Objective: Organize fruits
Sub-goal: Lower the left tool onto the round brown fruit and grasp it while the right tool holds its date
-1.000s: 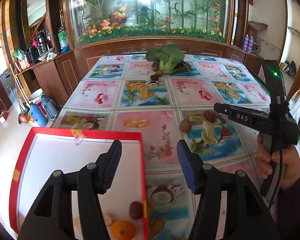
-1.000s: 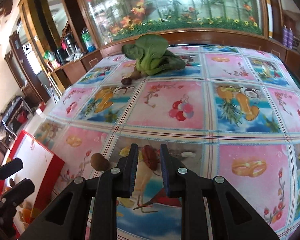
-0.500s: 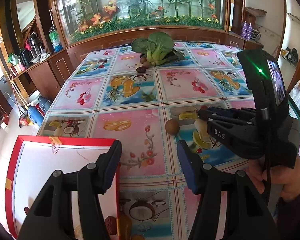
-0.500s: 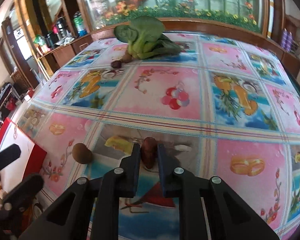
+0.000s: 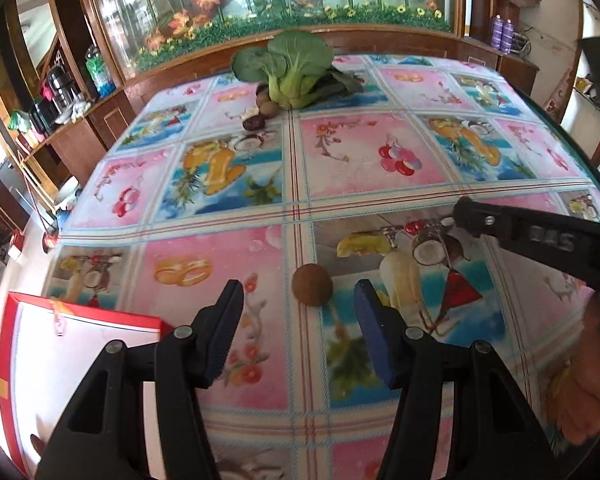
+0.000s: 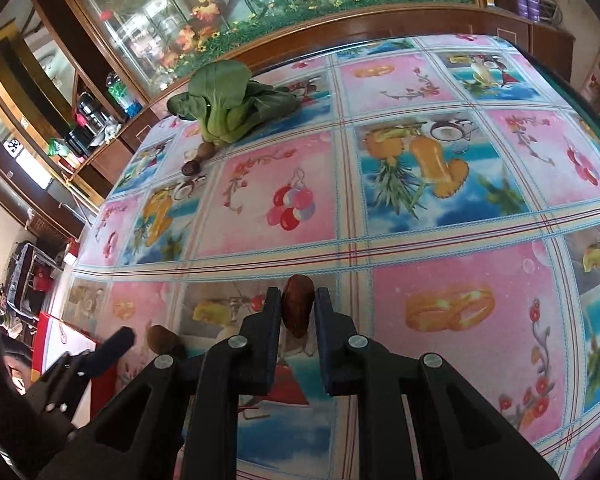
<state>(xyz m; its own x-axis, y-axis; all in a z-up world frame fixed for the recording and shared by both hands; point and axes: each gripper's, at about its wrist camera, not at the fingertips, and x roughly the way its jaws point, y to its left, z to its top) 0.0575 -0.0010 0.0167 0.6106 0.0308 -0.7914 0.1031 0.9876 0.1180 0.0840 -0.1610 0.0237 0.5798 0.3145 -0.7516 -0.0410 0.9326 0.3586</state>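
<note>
Forward-shifted left hand-held gripper (image 5: 299,304) gapes before kiwi (image 5: 312,284); right hand-held gripper (image 6: 297,312) pinches date (image 6: 297,305).

text: none fully legible | right gripper (image 5: 540,236): raised lettering on its side arm, blurred, unreadable in left wrist view | tablecloth (image 6: 452,216): fruit pictures only, no words | shelf items at left: labels too small

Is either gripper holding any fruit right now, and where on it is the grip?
The right gripper holds a reddish-brown date, its fingers pressed against the two long sides. The left gripper is open and empty, with the brown kiwi just ahead.
</note>
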